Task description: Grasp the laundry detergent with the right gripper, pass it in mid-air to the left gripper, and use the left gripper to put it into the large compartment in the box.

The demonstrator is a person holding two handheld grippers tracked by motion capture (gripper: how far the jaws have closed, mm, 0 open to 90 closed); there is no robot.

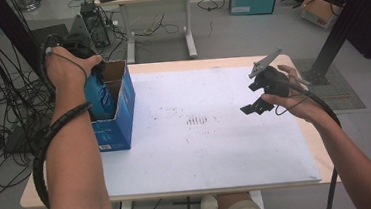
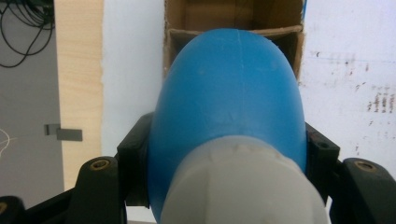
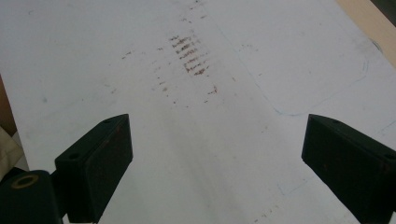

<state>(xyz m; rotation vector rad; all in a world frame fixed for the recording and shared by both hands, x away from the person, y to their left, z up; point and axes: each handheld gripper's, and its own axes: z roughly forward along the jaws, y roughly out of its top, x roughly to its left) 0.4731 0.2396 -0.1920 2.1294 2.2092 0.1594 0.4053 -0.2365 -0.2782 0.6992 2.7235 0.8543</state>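
The bottle is being lowered into the open box at the left edge of the table; this is judged to be the placing step. Next, the bottle should be sunk straight between the cardboard walls and only then released. The left gripper is clamped on the bottle, both jaws pressed to its sides. The right gripper is held wide open over the white mat, with nothing grasped.
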